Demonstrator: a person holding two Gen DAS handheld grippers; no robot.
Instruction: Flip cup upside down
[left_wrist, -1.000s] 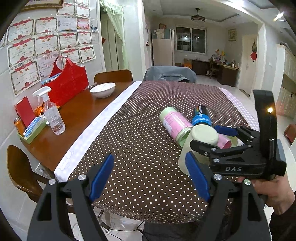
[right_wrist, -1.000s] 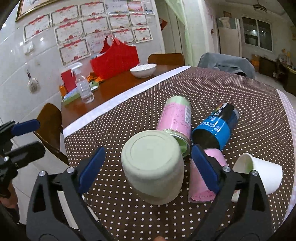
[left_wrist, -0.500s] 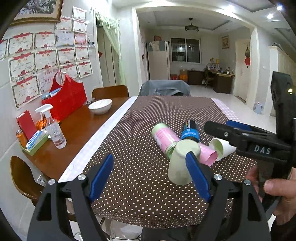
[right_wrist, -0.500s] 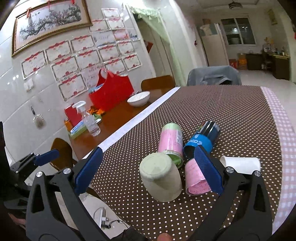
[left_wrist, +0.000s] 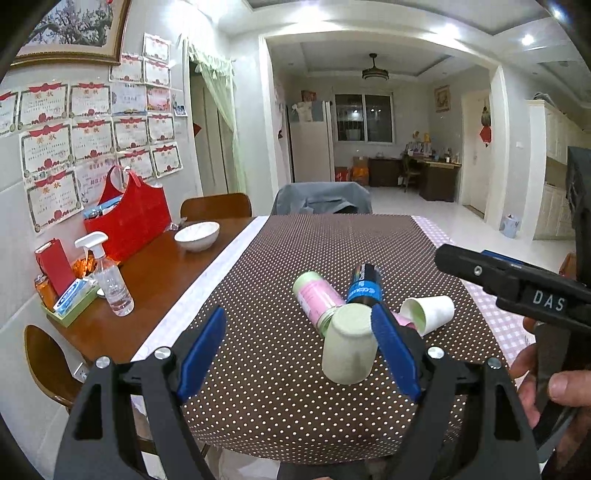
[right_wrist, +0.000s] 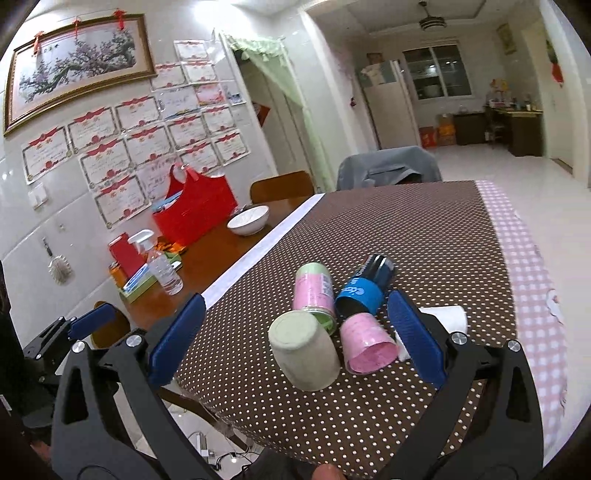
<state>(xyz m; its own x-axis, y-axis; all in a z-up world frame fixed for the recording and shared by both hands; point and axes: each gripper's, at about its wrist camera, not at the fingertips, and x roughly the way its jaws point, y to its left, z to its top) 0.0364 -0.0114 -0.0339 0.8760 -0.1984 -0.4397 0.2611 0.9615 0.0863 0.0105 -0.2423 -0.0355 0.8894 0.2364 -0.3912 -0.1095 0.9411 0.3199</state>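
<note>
Grippers: the left gripper and right gripper both hold their jaws apart, gripping nothing, back from the table edge. The pale green cup stands mouth-down on the dotted cloth, matte and unmarked, so the flip appears complete; next, only withdrawal. Behind it lie a pink cup, two cans and a white cup.

Pale green cup, brown white-dotted tablecloth, blue-black can

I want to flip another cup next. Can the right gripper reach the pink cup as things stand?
Probably yes. The right gripper is open and empty, and the pink cup lies between its fingers' line, open end toward it; the green cup stands close beside.
</note>
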